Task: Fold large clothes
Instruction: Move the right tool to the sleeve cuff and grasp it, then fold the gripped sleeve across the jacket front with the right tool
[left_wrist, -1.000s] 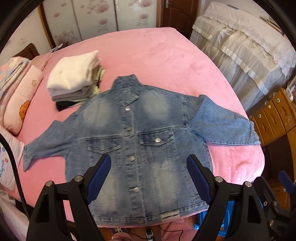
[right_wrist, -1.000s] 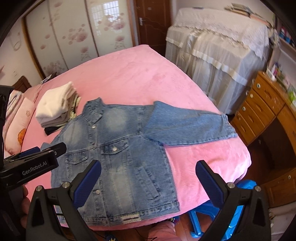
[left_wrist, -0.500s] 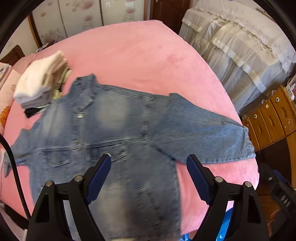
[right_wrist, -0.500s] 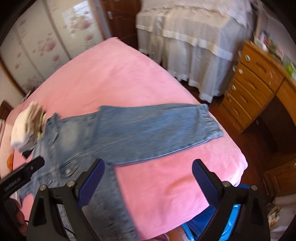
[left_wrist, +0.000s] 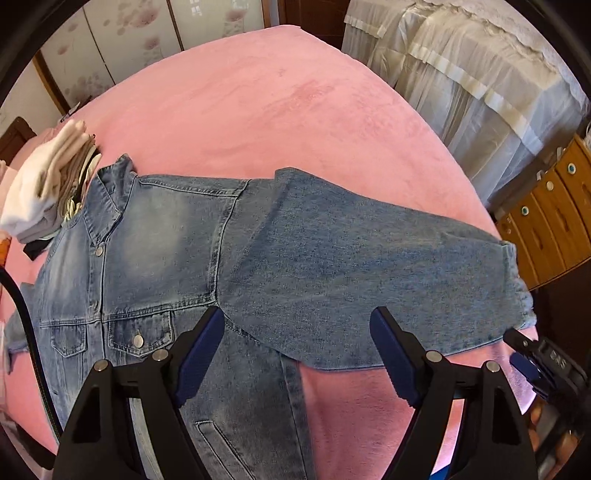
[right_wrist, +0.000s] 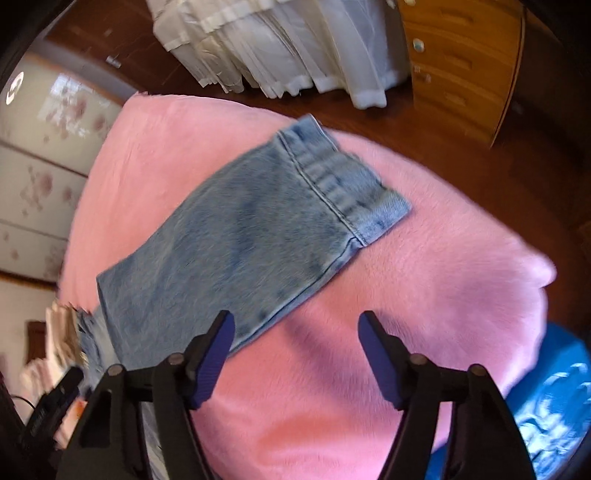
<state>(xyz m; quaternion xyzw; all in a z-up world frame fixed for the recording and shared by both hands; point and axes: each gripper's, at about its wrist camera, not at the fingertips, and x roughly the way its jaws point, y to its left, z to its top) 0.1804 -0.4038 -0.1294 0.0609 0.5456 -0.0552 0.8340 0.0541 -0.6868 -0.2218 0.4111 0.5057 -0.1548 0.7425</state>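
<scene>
A blue denim jacket (left_wrist: 155, 236) lies buttoned and face up on the pink bed (left_wrist: 280, 103), collar toward the far left. Its right sleeve (left_wrist: 388, 266) stretches out toward the bed's right edge. My left gripper (left_wrist: 297, 354) is open and empty, hovering above the armpit and lower sleeve edge. My right gripper (right_wrist: 295, 354) is open and empty above the bare pink cover, just below the sleeve (right_wrist: 236, 251), whose cuff (right_wrist: 343, 184) points away from it. The right gripper's tip shows at the right edge of the left wrist view.
A stack of folded clothes (left_wrist: 44, 192) sits left of the jacket's collar. A white-draped bed (left_wrist: 480, 74) and wooden drawers (left_wrist: 546, 221) stand to the right. A blue object (right_wrist: 554, 398) lies on the floor by the bed corner.
Both grippers have swung right and lower toward the right sleeve. The right wrist view went from the whole jacket to the sleeve and cuff close up. The jacket has not moved.
</scene>
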